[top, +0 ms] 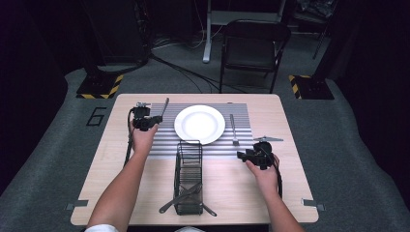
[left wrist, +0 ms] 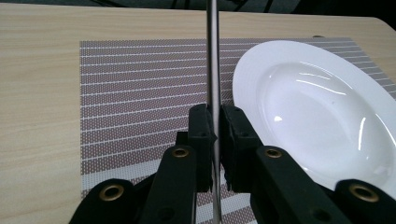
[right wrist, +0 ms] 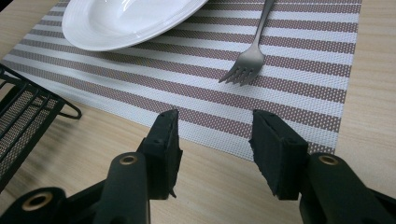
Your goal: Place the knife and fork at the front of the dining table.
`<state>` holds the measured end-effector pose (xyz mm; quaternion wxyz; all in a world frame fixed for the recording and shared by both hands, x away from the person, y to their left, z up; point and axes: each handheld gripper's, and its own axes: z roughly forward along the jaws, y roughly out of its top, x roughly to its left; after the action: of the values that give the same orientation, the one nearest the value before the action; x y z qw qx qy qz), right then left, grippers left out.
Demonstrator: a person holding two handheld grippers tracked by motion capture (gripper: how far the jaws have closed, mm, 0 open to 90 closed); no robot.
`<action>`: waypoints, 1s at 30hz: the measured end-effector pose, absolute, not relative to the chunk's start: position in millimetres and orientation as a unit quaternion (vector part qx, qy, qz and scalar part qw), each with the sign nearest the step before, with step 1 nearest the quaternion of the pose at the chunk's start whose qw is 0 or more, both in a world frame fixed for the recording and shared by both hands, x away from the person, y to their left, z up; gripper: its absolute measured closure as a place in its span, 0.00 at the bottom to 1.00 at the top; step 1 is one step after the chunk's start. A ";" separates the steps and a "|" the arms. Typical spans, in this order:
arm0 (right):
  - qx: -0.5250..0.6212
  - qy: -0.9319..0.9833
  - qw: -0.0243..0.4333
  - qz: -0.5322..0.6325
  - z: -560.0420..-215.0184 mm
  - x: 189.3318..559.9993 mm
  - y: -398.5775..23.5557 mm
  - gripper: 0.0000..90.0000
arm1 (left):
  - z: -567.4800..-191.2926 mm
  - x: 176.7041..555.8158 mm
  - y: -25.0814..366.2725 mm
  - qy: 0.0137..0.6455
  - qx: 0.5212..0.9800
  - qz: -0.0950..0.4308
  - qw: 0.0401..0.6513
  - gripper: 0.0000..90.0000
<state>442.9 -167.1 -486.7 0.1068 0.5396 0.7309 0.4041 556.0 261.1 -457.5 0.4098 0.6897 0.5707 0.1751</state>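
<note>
Tongs of the left gripper [left wrist: 215, 140] clamped on a thin silver metal utensil handle [left wrist: 213, 56], pads pressing it from both sides; the handle runs up out of the left gripper view, so which utensil it is I cannot tell. In the high view the left tongs [top: 153, 119] sit over the left part of the striped brown-and-white woven placemat [top: 164, 145], handle [top: 165, 107] slanting up and away, just left of the round white ceramic plate [top: 199, 123].

Right tongs [right wrist: 215, 140] stand apart, nothing between the pads, above the bare light wooden table [right wrist: 210, 191] at the near edge of the placemat [right wrist: 299, 60]. In the high view the right tongs [top: 241, 155] sit near the placemat's right front corner. Silver metal fork [right wrist: 247, 63] lies flat on the placemat right of the plate [right wrist: 121, 23], tines toward the person, apart from the tongs.

Black wire-mesh cutlery basket [top: 188, 179] stands on the table between the forearms, in front of the plate, with dark-handled utensils [top: 181, 197] crossed in its near end. Small grey metal piece [top: 267, 138] lies on the table just beyond the right gripper.
</note>
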 end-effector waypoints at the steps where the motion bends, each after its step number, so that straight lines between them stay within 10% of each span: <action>1: 0.539 0.731 0.107 0.405 -486.8 443.0 -167.2 0.57 | -458.3 556.8 260.0 0.573 0.689 0.176 0.408 0.92; 30: 0.539 0.726 0.102 0.414 -486.3 444.0 -171.0 0.57 | -478.6 589.7 248.5 0.650 0.636 0.212 0.357 0.92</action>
<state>444.0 -171.0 -486.3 0.1017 0.5393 0.7261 0.4142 589.7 248.5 -478.6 0.3566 0.6365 0.6502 0.2120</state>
